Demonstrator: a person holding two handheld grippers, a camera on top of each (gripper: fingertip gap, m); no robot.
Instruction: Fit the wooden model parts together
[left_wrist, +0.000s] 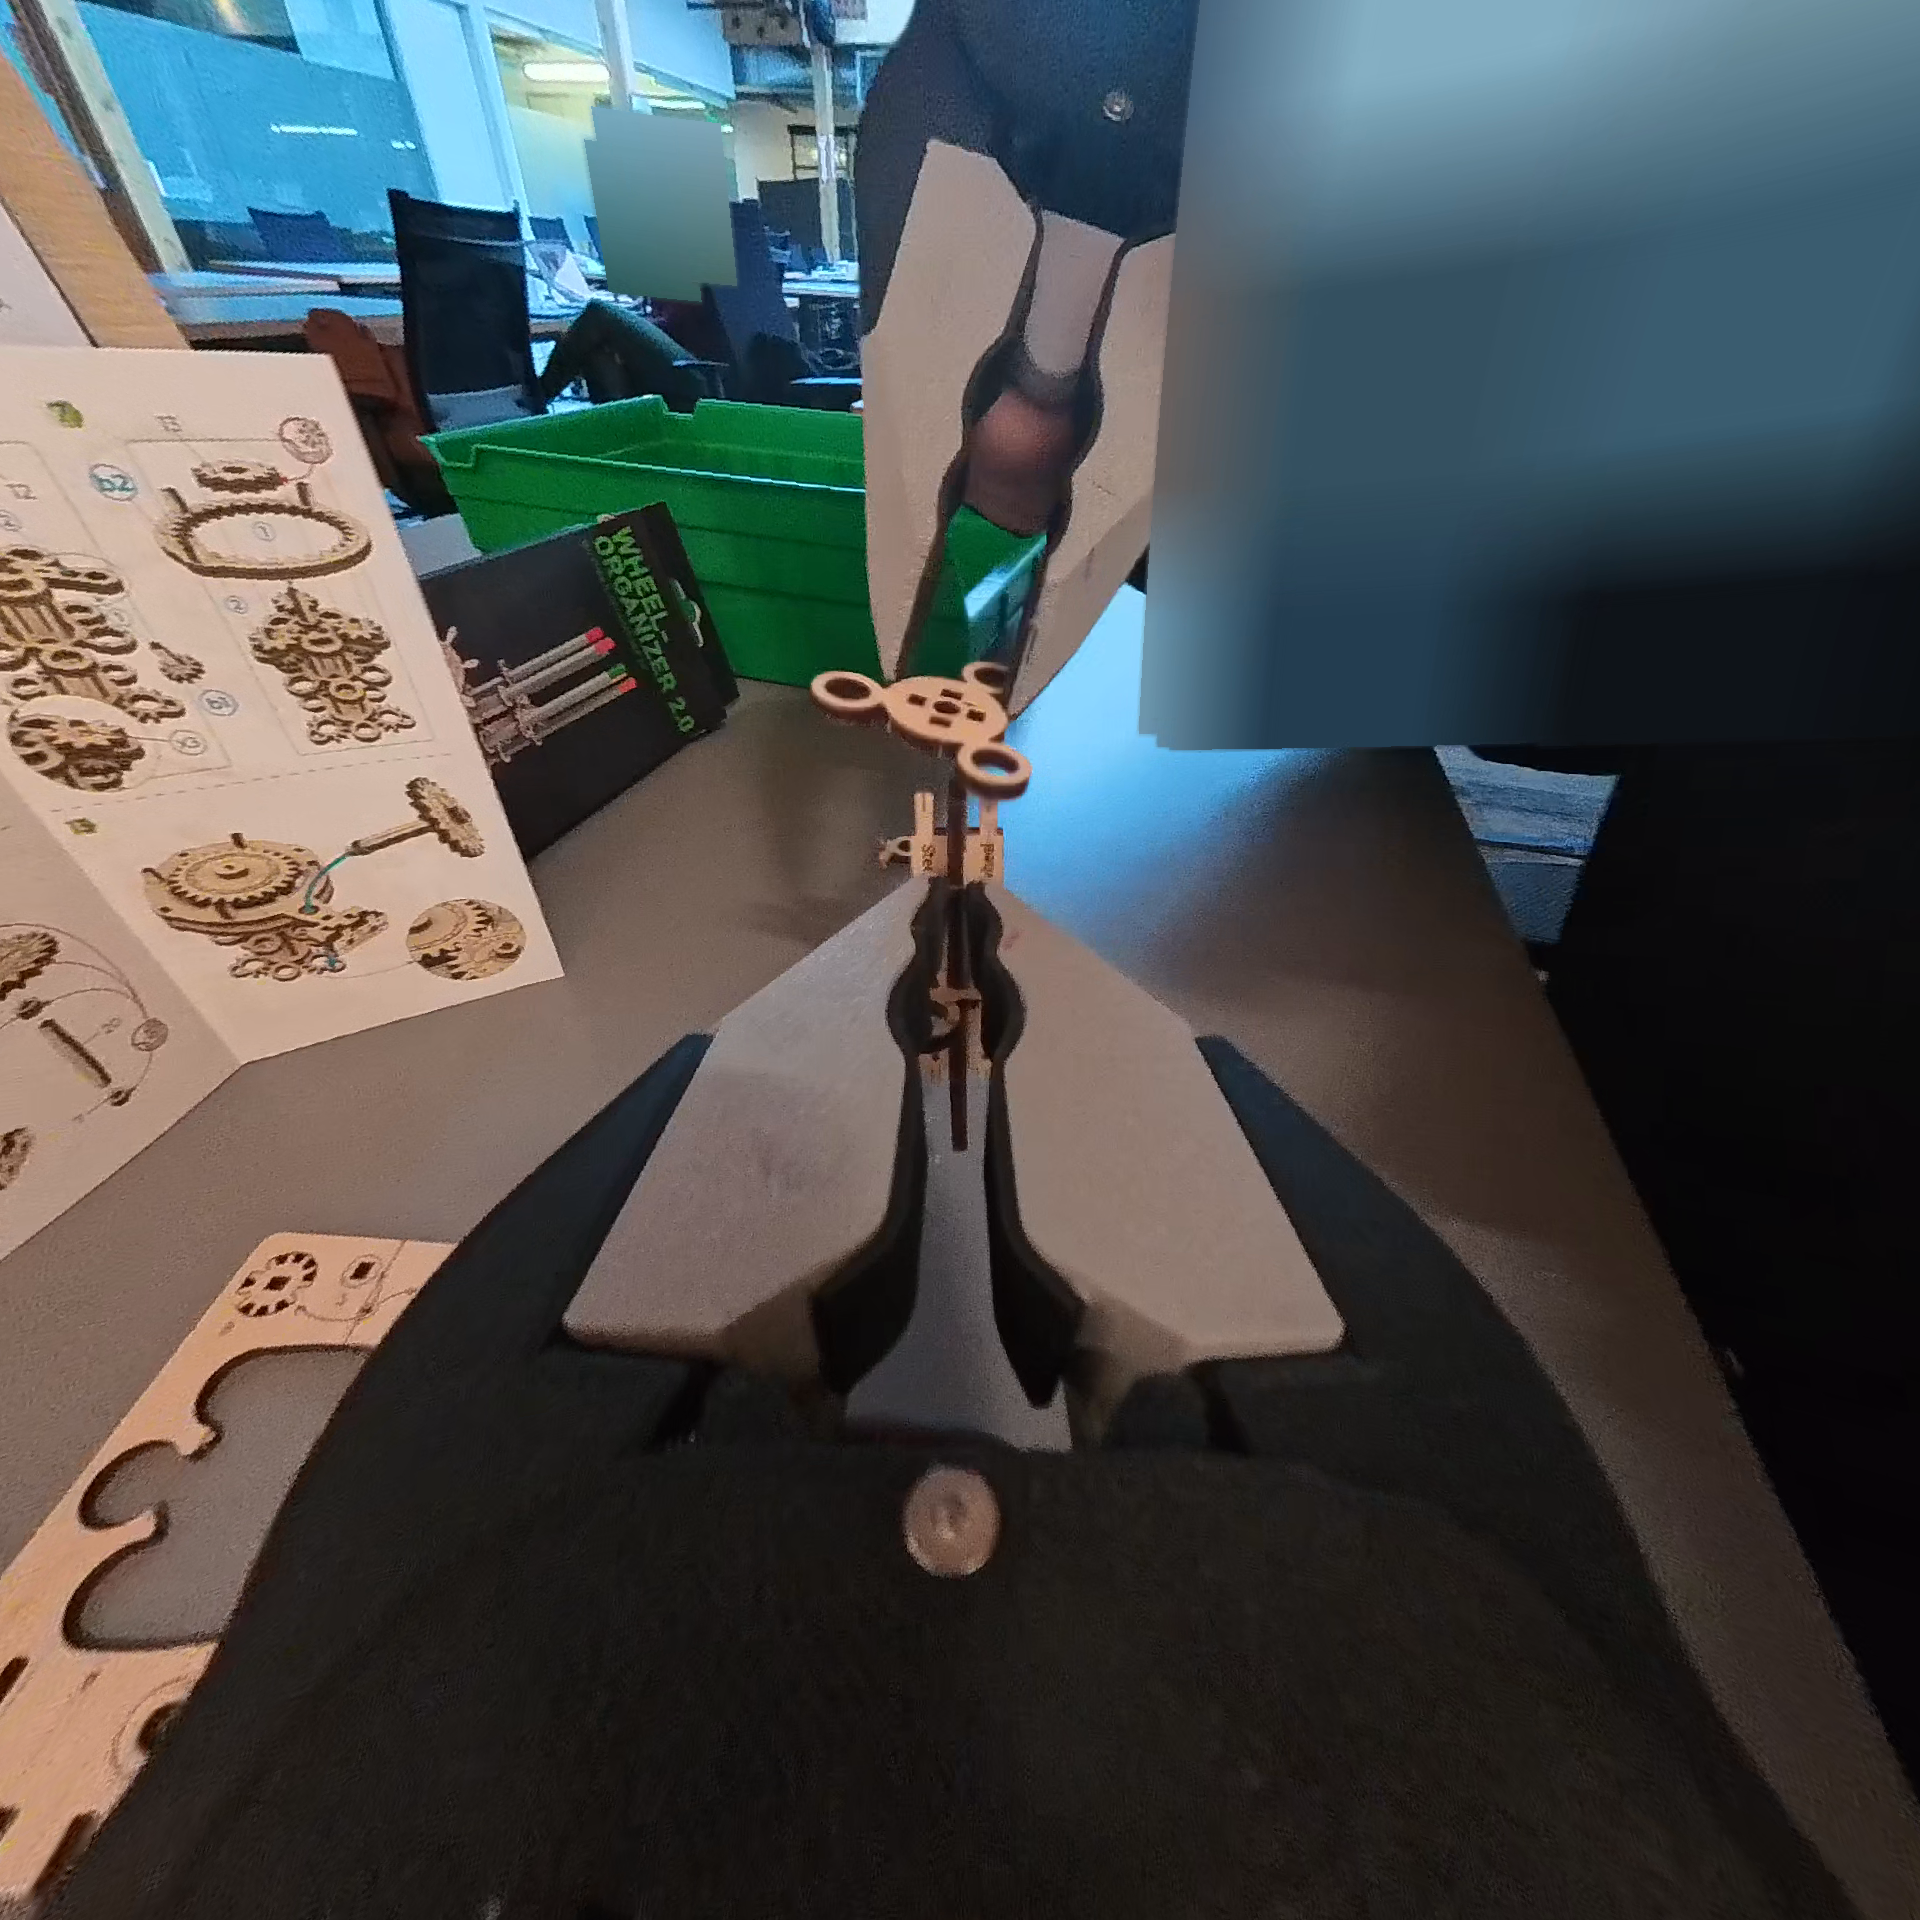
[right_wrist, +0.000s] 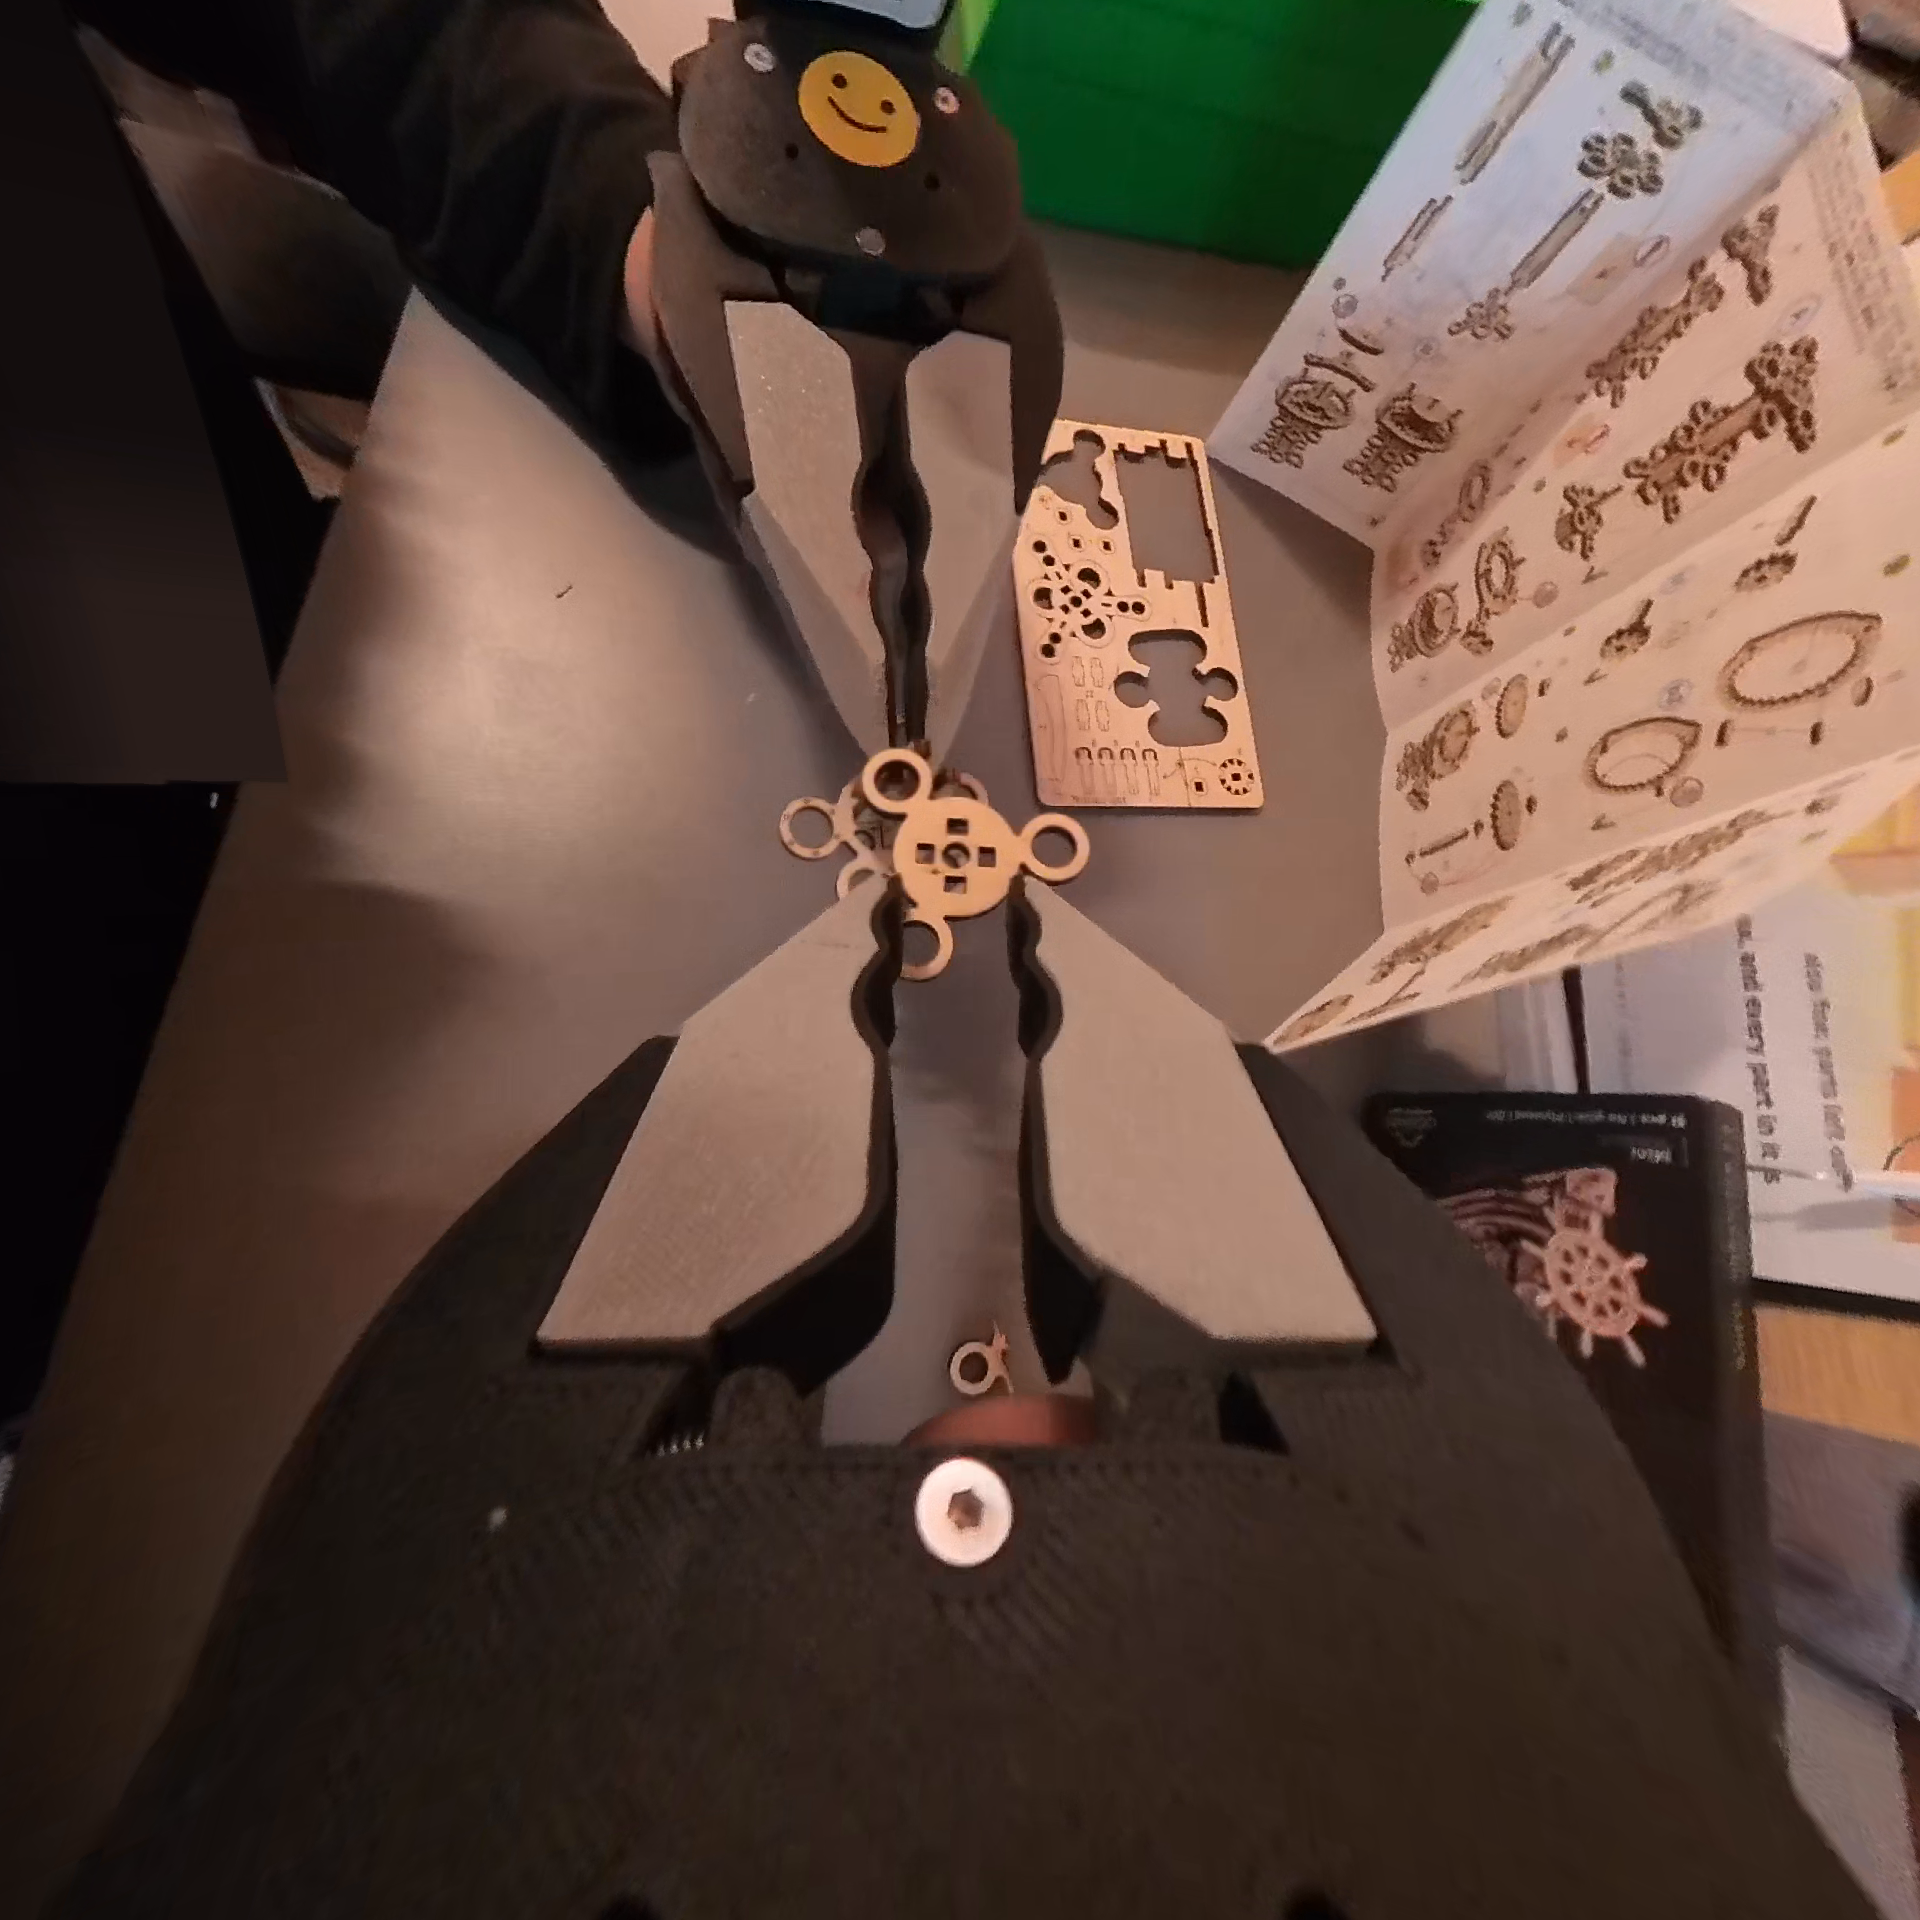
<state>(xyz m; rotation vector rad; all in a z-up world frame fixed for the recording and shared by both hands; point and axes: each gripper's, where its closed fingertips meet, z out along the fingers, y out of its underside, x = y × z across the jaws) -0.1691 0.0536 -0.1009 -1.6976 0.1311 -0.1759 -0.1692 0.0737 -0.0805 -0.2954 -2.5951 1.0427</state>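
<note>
My left gripper is shut on a thin wooden shaft assembly and holds it pointing away from the camera, above the grey table. A round wooden disc with ring lobes sits on the shaft's far end. My right gripper comes down onto it from above. In the right wrist view my right gripper has its fingertips against the rim of the disc, narrowly apart. The left gripper points at it from the far side. A second lobed wooden part shows just behind the disc.
A punched-out wooden parts sheet lies flat on the table; it also shows in the left wrist view. A folded instruction sheet stands at the left. A black box, a green bin and a loose ring piece are nearby. Left and right tips are no more than a few centimetres apart.
</note>
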